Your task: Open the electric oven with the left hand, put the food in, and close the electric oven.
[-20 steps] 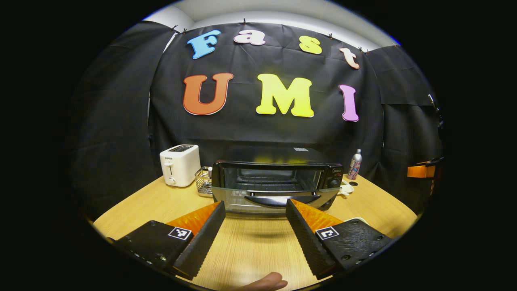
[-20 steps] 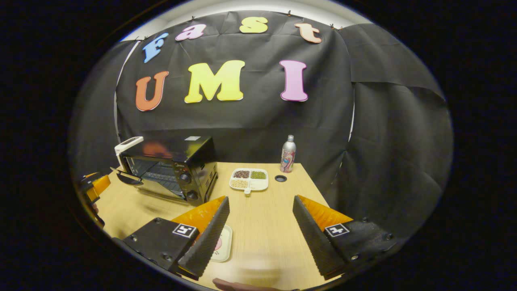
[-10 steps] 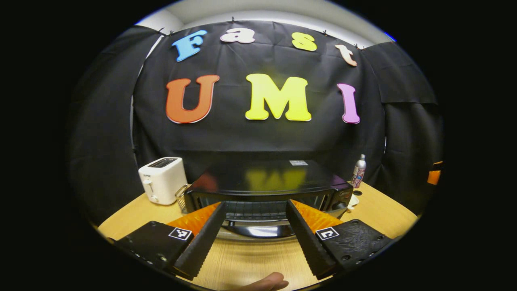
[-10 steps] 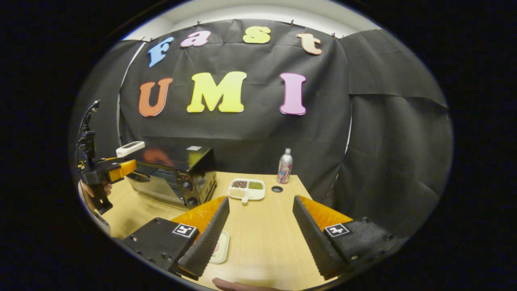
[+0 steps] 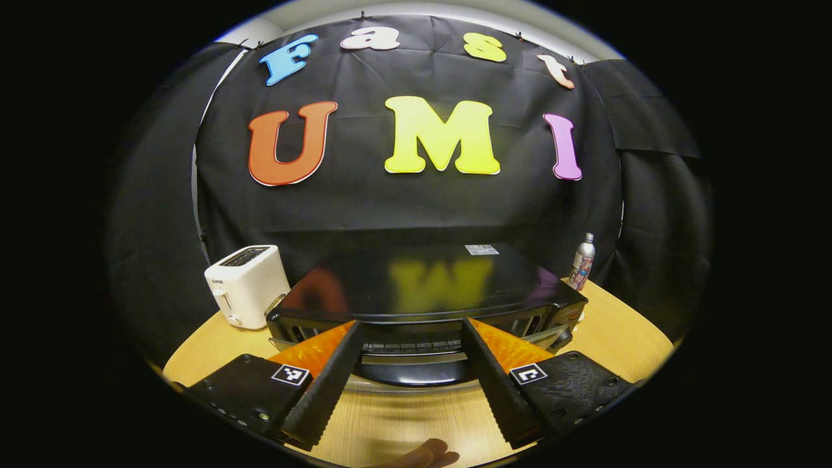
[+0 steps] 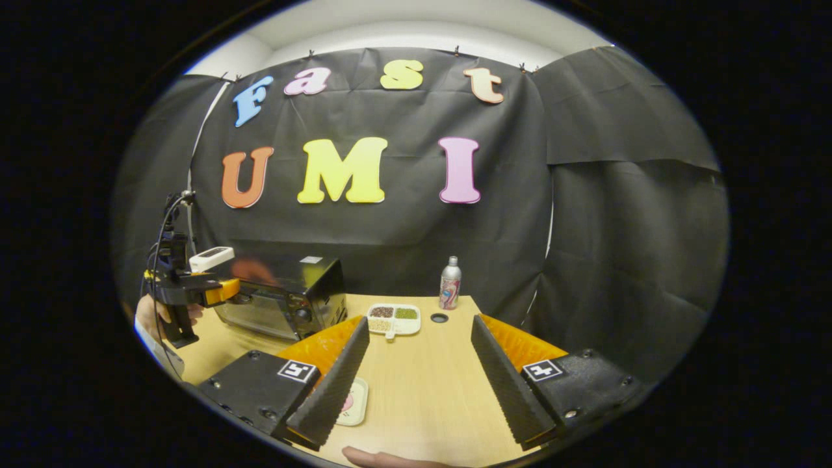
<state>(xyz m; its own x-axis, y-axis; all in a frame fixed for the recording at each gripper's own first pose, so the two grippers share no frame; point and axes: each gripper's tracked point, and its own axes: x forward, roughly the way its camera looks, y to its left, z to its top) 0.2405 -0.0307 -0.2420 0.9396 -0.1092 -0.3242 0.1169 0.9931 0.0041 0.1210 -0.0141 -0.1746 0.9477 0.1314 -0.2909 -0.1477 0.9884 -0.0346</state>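
Left gripper view looks over the glossy black top of the electric oven [image 5: 429,286], which stands at the middle of the tabletop [image 5: 617,338] with a white toaster [image 5: 247,284] to one side and a bottle [image 5: 583,261] to the other; the left gripper [image 5: 409,364] has its fingers spread wide with nothing between them, set either side of the dark door handle [image 5: 413,372] at the oven's front edge, probably so they can take hold of it; whether the door is fully closed cannot be told from here; right gripper view has the oven [image 6: 286,292] off to the side with the left gripper [image 6: 224,290] held by a hand [image 6: 153,315] at its front; the right gripper [image 6: 419,370] hangs low over the tabletop, fingers likewise wide apart and holding nothing, kept clear of the oven front, I judge, until its turn comes; just beside it lies a small plate [image 6: 354,403], likely the food to be loaded; a divided dish [image 6: 393,313] sits farther back.
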